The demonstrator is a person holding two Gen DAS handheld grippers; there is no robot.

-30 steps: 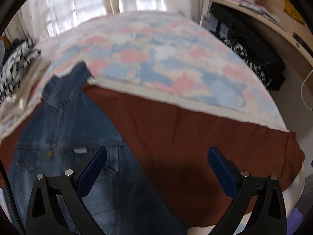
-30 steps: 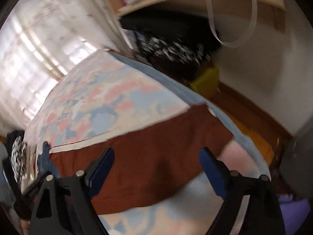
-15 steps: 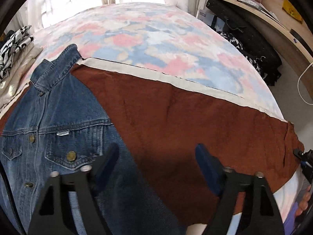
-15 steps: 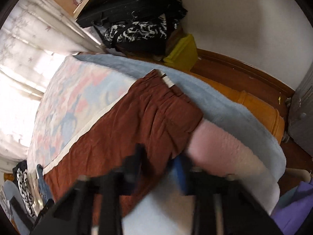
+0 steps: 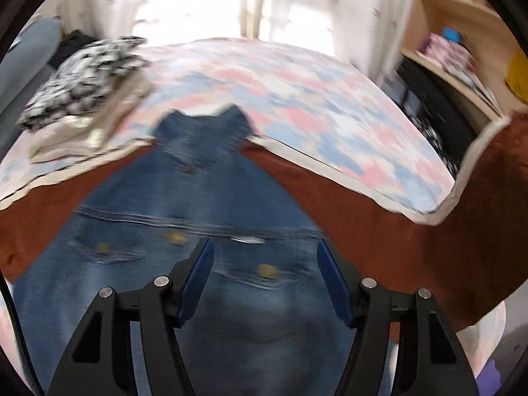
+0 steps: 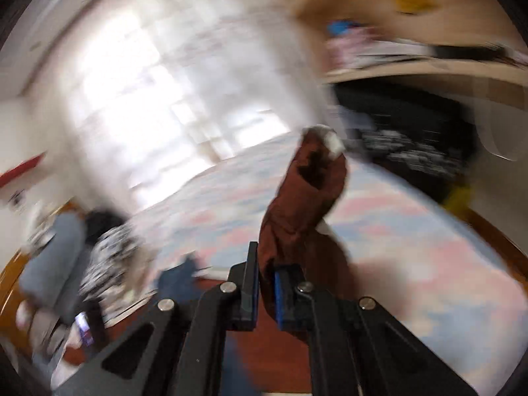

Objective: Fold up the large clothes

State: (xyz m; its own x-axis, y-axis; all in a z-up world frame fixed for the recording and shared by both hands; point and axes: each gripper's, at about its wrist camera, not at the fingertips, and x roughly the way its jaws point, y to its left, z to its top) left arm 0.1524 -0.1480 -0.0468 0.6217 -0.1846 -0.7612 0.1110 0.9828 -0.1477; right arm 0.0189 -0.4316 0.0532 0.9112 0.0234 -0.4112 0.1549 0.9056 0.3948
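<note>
A blue denim jacket (image 5: pixel 198 217) lies flat on a large rust-brown garment (image 5: pixel 379 224) spread across the bed. My left gripper (image 5: pixel 264 280) is open and hovers over the jacket's chest, empty. My right gripper (image 6: pixel 265 293) is shut on an end of the brown garment (image 6: pixel 303 198) and holds it lifted, the cloth standing up from the jaws. In the left wrist view this raised end (image 5: pixel 498 151) rises at the far right. The jacket (image 6: pixel 181 274) shows small and blurred in the right wrist view.
The bed has a pink, blue and white cover (image 5: pixel 297 99). Black-and-white patterned clothes (image 5: pixel 82 79) and beige cloth lie at its far left. Wooden shelves (image 5: pixel 462 43) with dark bags stand to the right. A curtained window (image 5: pixel 231 0) is behind.
My right gripper closed on the brown garment's end and lifted it off the bed. My left gripper swung left, from over the brown cloth to over the denim jacket, still open.
</note>
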